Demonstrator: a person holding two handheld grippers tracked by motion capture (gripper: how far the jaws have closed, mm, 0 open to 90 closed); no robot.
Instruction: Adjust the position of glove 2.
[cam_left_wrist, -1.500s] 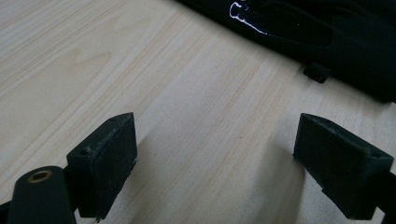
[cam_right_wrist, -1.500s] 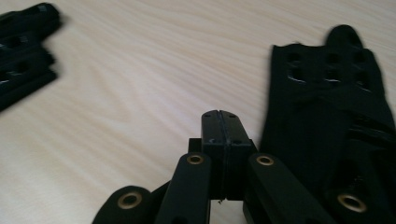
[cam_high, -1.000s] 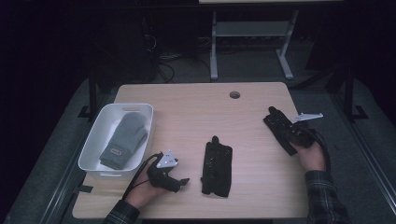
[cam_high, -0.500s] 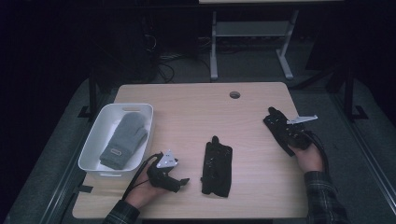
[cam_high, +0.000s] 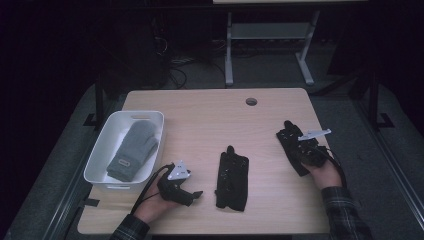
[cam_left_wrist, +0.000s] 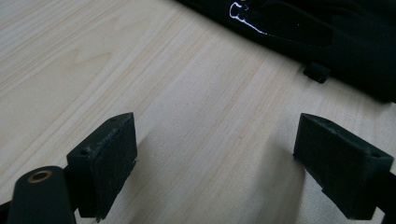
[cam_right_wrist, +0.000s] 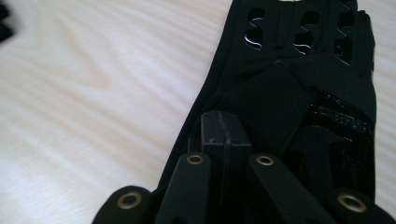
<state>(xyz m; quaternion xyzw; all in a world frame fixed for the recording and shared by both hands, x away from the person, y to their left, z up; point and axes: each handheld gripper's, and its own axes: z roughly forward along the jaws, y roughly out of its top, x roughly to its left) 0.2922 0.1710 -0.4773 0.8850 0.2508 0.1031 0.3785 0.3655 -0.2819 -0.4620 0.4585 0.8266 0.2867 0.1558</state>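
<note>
Two black gloves lie on the wooden table (cam_high: 210, 125). One black glove (cam_high: 231, 180) rests flat at the middle front; its edge (cam_left_wrist: 327, 28) crosses the top right of the left gripper view. My left gripper (cam_high: 196, 194) (cam_left_wrist: 217, 140) hovers just left of it, jaws wide open over bare wood. The other black glove (cam_high: 287, 137) (cam_right_wrist: 299, 60) lies near the right edge. My right gripper (cam_high: 300, 147) (cam_right_wrist: 224, 135) sits over this glove's near end with its jaws pressed together on the fabric.
A white bin (cam_high: 100, 150) at the left of the table holds a grey mitten (cam_high: 132, 150). A round cable hole (cam_high: 251, 101) sits near the table's far edge. Bare wood lies between the bin and the middle glove.
My right gripper has drawn a little left and toward the person, and the right-hand glove has shifted slightly with it. The left gripper and the middle glove stay put.
</note>
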